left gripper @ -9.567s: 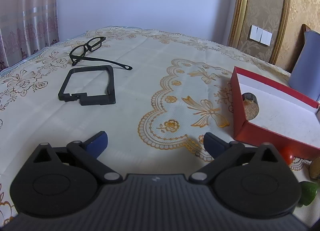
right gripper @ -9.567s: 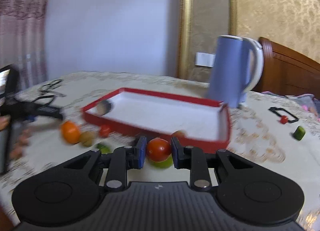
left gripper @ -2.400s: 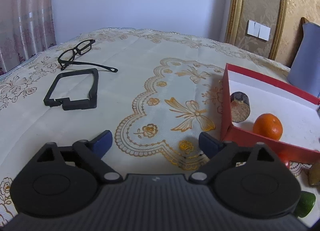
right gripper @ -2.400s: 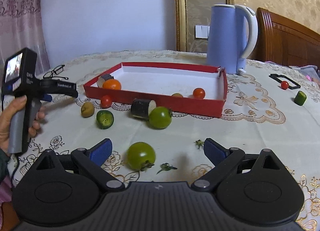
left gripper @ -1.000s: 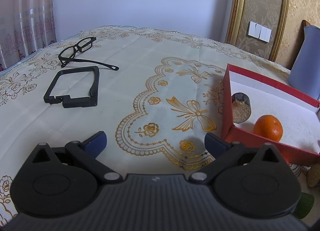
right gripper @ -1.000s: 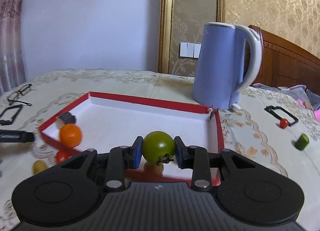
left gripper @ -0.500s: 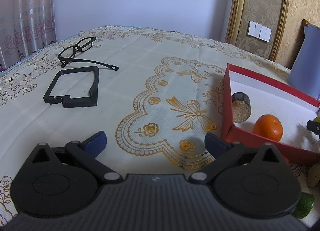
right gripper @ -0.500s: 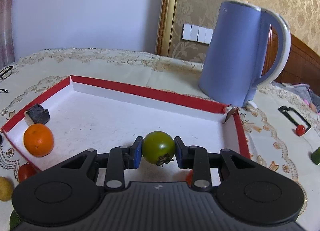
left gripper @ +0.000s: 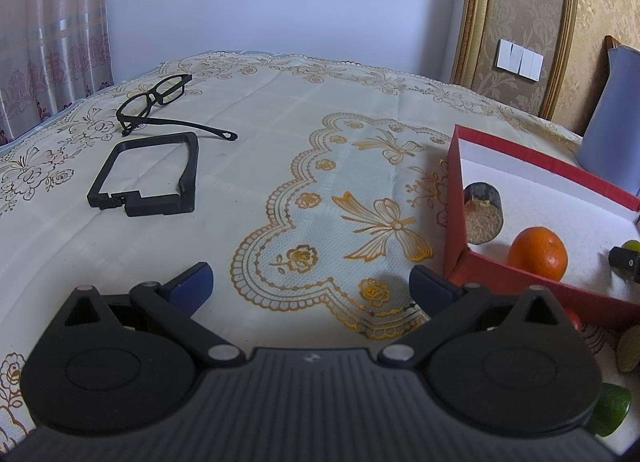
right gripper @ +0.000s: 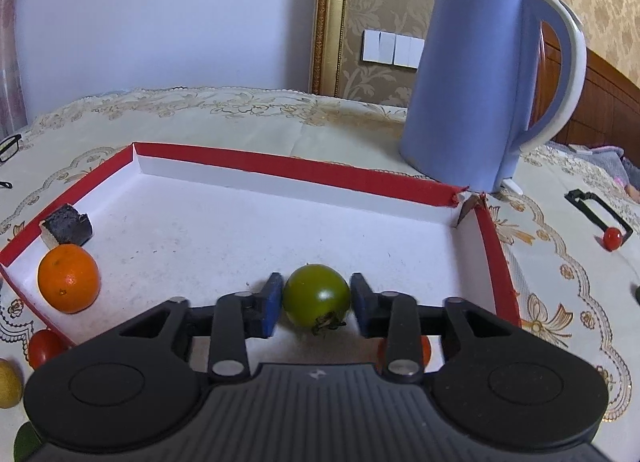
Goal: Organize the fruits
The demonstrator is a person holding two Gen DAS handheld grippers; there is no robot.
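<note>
Over the shallow red cardboard tray [right gripper: 256, 166], the right tongs [right gripper: 316, 304] have just been opening, pads parted beside a round green tomato [right gripper: 317, 294], apparently releasing it at six o'clock, with the orange [right gripper: 68, 278] at nine. Left tongs [left gripper: 310, 282] wait wide and empty over the desk [left gripper: 280, 166].

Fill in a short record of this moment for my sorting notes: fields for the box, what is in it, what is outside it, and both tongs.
box: red box with white floor, on the tablecloth
in box: orange, dark cut piece, green tomato
outside box: red tomato, yellow fruit, kettle, glasses
right tongs: over the box, jaws just opening, pads slightly clear of the green tomato
left tongs: open, empty, above the tablecloth
</note>
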